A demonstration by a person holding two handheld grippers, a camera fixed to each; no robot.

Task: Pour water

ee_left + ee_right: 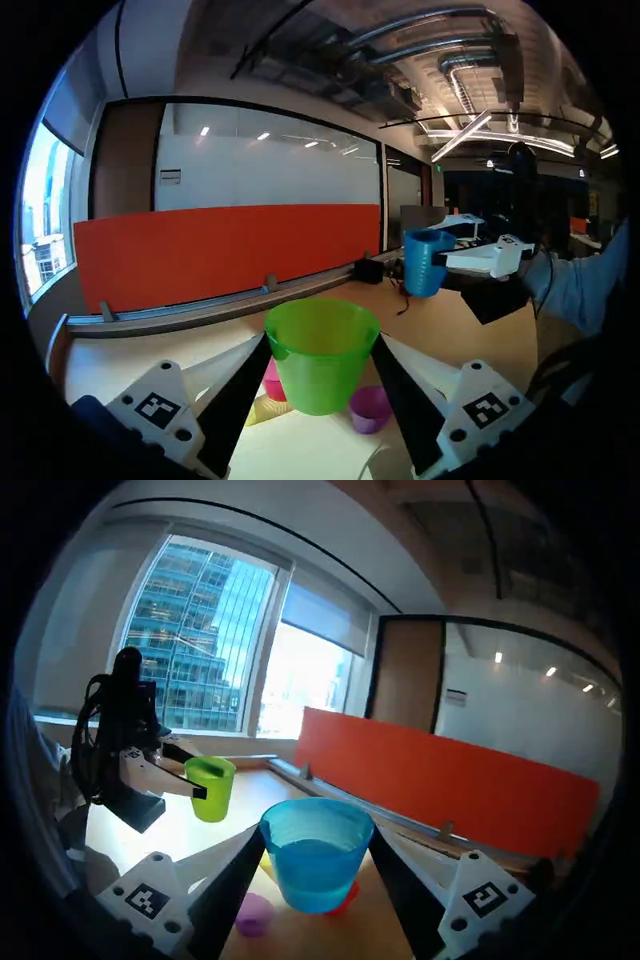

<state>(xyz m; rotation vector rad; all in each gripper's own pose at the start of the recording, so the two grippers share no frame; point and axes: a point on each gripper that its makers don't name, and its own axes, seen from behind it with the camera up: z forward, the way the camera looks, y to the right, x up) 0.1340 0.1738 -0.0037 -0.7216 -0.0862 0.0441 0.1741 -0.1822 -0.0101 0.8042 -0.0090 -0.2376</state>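
Left gripper view had the left gripper point(320, 342) with fingers clamped on the green cup point(322, 376), held up above the pale bench point(472, 336). Little purple cup point(370, 408), pink cup point(274, 386) and yellow cup point(268, 410) sat on it right underneath. Right gripper view had the right gripper point(316, 834) fingers squeezed on the blue cup point(316, 888), water point(314, 856) inside. Orange partition point(224, 248) and glass wall point(264, 172) stood behind, windows point(192, 664) beyond.

The green cup point(322, 360) fills the gap between the fingers of the left tool point(320, 342). Below it at 6 o'clock, a pink cup point(274, 387), a yellow cup point(266, 410) and a purple cup point(370, 408) crowd the bench point(312, 452). At 2 o'clock the right tool point(430, 260) with its blue cup point(418, 278) bars the way; bare bench lies open between the two. An orange partition point(224, 252) walls off the far edge from 9 to 1 o'clock.
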